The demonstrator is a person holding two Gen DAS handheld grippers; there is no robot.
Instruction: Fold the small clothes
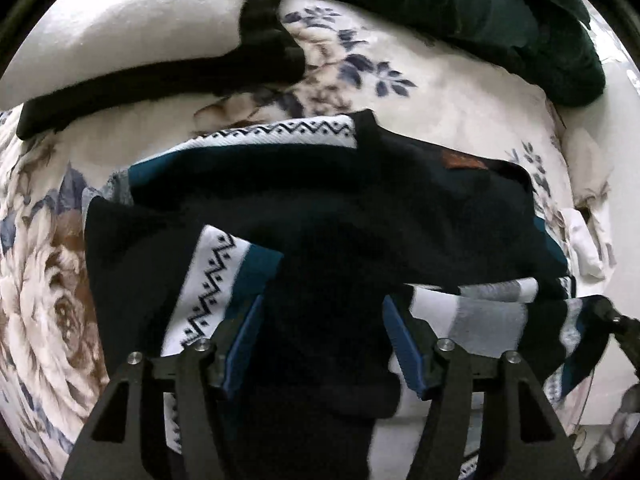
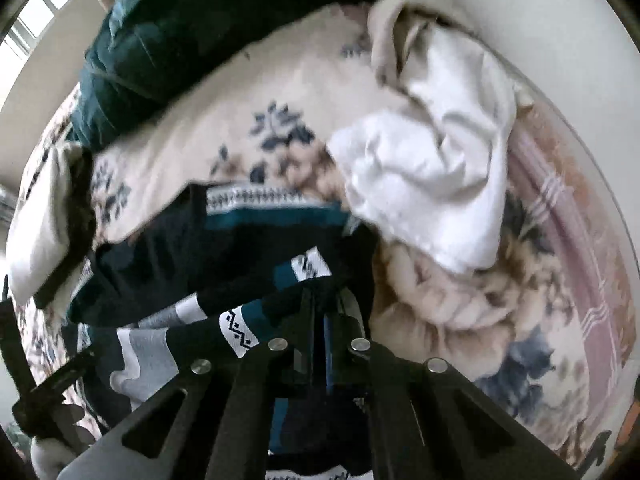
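A dark navy sweater (image 1: 360, 208) with white zigzag bands, teal stripes and grey patches lies partly folded on the bed. My left gripper (image 1: 324, 320) hangs over its near part, open. Its blue pads (image 1: 248, 340) stand well apart with dark cloth between them, not pressed. The right wrist view shows the same sweater (image 2: 200, 248) from the other side. My right gripper (image 2: 326, 320) is shut on a bunched edge of it, and the pinched cloth hangs down between the fingers. That edge is lifted at the right of the left wrist view, by a black gripper tip (image 1: 612, 312).
The cream floral bedspread (image 1: 440, 92) covers the bed. A folded white garment with black trim (image 1: 140, 32) lies at the back left, a dark green garment (image 1: 480, 8) at the back. A crumpled white cloth (image 2: 432, 168) sits just right of the sweater.
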